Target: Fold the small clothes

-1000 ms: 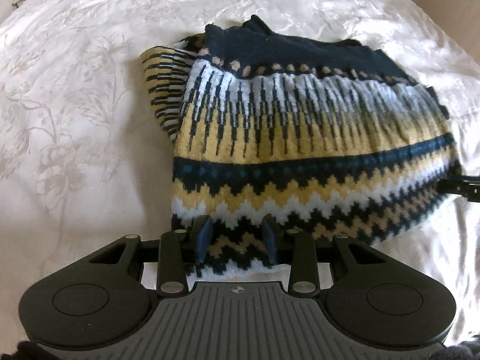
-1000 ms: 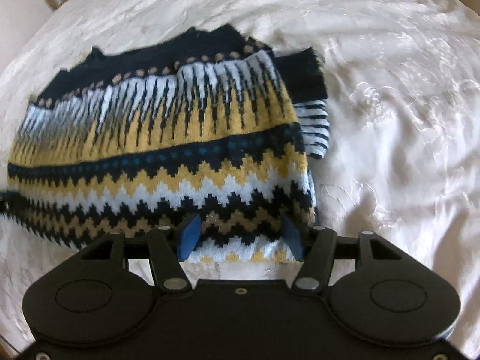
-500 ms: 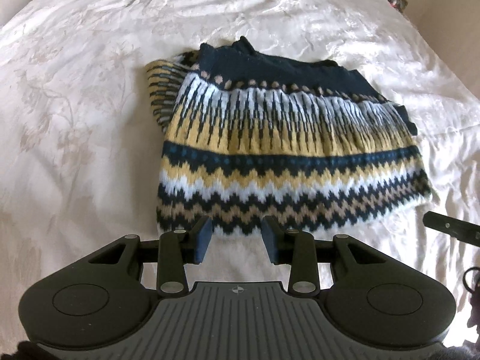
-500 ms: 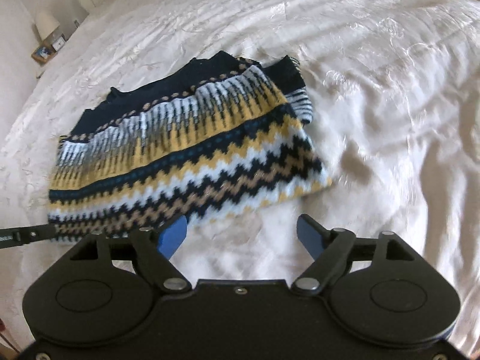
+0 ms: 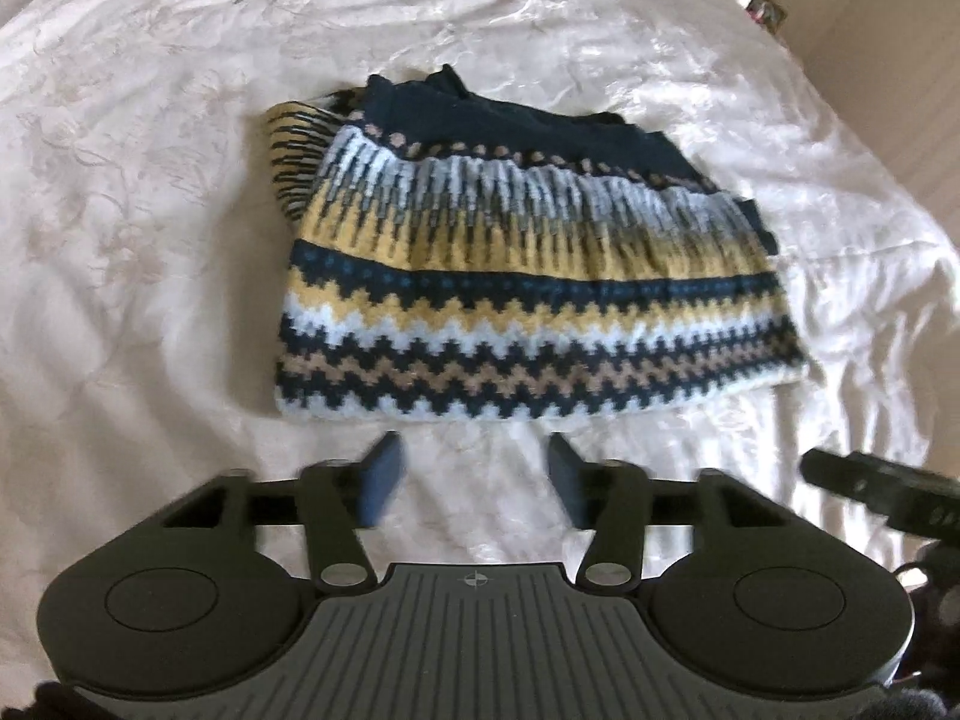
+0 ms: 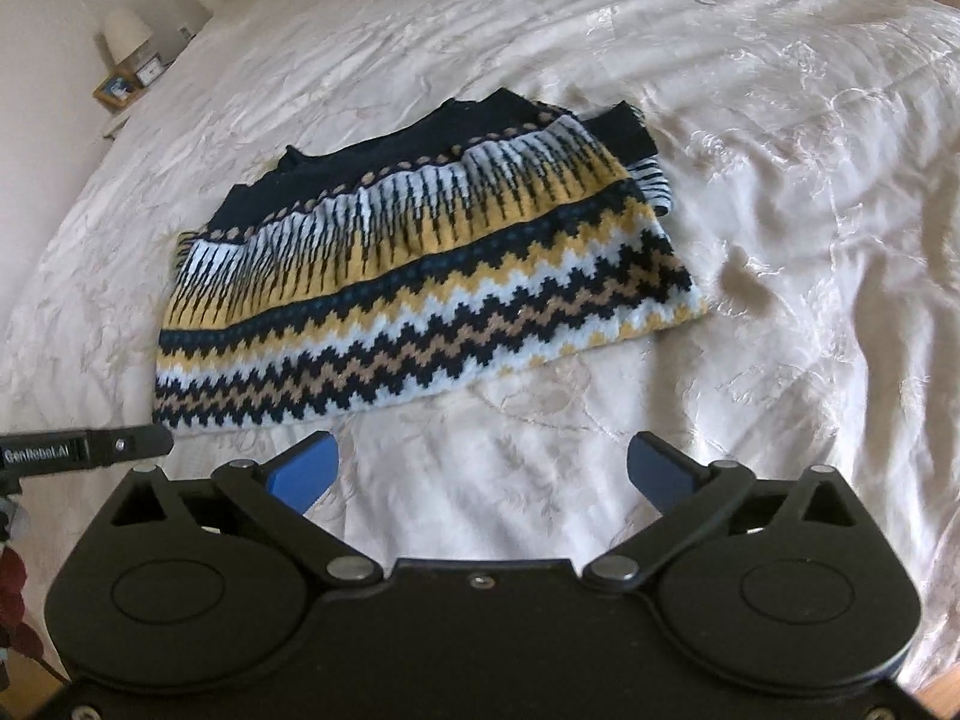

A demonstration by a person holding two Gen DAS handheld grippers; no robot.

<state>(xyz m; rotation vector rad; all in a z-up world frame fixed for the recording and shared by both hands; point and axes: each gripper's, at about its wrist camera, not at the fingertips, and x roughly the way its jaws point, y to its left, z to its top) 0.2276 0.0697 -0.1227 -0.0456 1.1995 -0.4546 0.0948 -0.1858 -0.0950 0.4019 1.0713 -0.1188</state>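
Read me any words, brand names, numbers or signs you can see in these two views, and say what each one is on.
"GenRobot.AI": white lettering on the black bar of the left tongs, at the left edge of the right wrist view; slightly blurred.
Crosshair mark, no letters: on the ribbed grey body of the left tongs in their own view.
Small clock and picture frame beside the bed: too small to read.
Sweater: pattern only, no text.

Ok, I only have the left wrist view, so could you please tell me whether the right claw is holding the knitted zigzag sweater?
Observer: No, the right claw is open and empty, short of the folded navy, yellow and white zigzag-knit sweater.
Operator: Thank you. Does anything stick out at the sweater's right edge?
Observer: Yes, a striped sleeve end pokes out from under the fold there.
Operator: And what stands beyond the bed?
Observer: A small white clock on a wooden bedside stand.
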